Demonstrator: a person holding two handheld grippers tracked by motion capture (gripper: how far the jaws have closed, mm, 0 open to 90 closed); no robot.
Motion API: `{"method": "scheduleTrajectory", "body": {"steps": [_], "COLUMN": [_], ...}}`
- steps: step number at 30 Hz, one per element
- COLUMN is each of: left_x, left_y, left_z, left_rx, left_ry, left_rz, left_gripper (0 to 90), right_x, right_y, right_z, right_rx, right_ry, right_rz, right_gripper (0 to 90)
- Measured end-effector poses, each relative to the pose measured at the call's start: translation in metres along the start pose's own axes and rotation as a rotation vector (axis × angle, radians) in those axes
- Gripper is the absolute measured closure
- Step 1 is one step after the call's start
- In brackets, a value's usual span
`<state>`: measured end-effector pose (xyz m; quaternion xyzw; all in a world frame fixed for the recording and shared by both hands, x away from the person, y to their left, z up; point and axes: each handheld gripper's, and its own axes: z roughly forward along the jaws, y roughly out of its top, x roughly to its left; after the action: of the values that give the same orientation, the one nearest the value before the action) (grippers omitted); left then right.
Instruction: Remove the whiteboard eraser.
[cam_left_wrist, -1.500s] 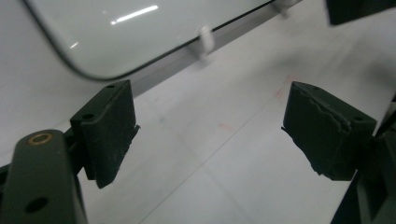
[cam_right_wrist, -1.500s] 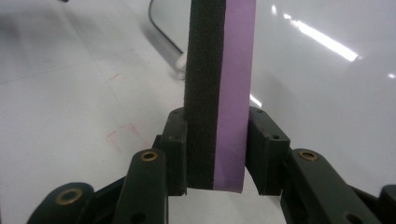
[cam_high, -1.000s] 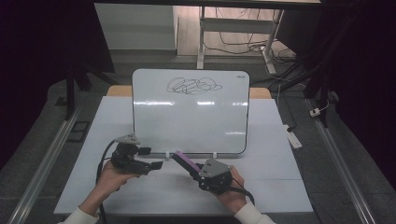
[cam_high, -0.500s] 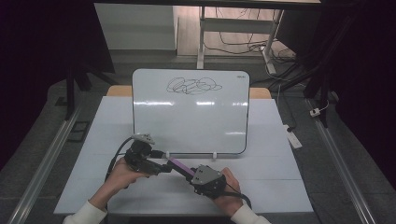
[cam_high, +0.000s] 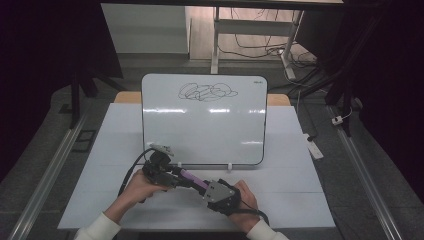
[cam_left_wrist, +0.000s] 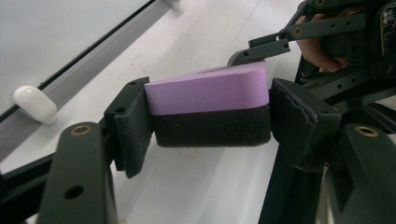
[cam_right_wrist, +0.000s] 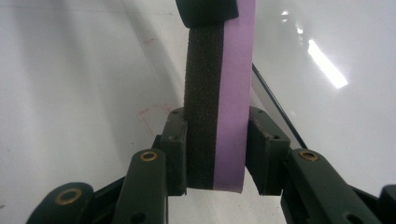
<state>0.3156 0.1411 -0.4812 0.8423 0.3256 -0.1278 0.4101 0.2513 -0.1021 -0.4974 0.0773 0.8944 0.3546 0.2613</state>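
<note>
- Two grippers are meeting on one eraser (cam_high: 192, 178) now: you are holding it above the table (cam_high: 300, 195), just at six o'clock from the lower edge of the whiteboard (cam_high: 204, 125).
- Your right gripper (cam_high: 202, 185) is clamping the eraser's end at four o'clock, with one pad on the black felt side and one on the purple back, as the right gripper view is showing (cam_right_wrist: 217, 149).
- Your left gripper (cam_high: 181, 174) has just been closing its jaws, and the eraser is sitting between them; in the left gripper view (cam_left_wrist: 210, 116) both pads are pressing on the narrow sides of the eraser's end at ten o'clock.
- I am judging that you are passing the eraser from the right hand to the left, so you should be checking the left grip before the right one is letting go.
- Try to be keeping the pads flat and square on the eraser's sides, because the felt is soft and a corner grip is risking a twist.
- Be opening the right jaws slowly and pulling them straight away toward four o'clock, so they are not dragging the eraser with them.
- Be keeping the felt face free, since the scribble (cam_high: 207, 91) is waiting at twelve o'clock on the whiteboard.
</note>
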Motion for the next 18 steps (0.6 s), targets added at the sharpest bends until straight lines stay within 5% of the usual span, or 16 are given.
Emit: {"method": "scheduleTrajectory", "body": {"steps": [9,11,12,18], "left_x": [0.0,-0.001,-0.004,-0.01], "left_y": [-0.002,-0.003,-0.004,-0.007], "left_z": [0.0,0.0,0.001,0.001], "left_rx": [0.005,0.011,0.026,0.048], "left_ry": [0.011,0.019,0.06,0.085], "left_rz": [0.008,0.022,0.054,0.135], "left_gripper": [36.8,37.2,37.3,37.5], "right_x": [-0.001,-0.004,-0.008,-0.031], "right_y": [-0.001,-0.002,-0.003,-0.008], "right_z": [0.003,0.005,0.005,-0.007], "right_rx": [0.005,0.01,0.006,-0.105], "right_ry": [0.029,0.083,0.118,0.242], "right_rz": [0.011,0.066,0.088,0.255], "right_gripper": [59.4,49.6,45.9,36.5]}}
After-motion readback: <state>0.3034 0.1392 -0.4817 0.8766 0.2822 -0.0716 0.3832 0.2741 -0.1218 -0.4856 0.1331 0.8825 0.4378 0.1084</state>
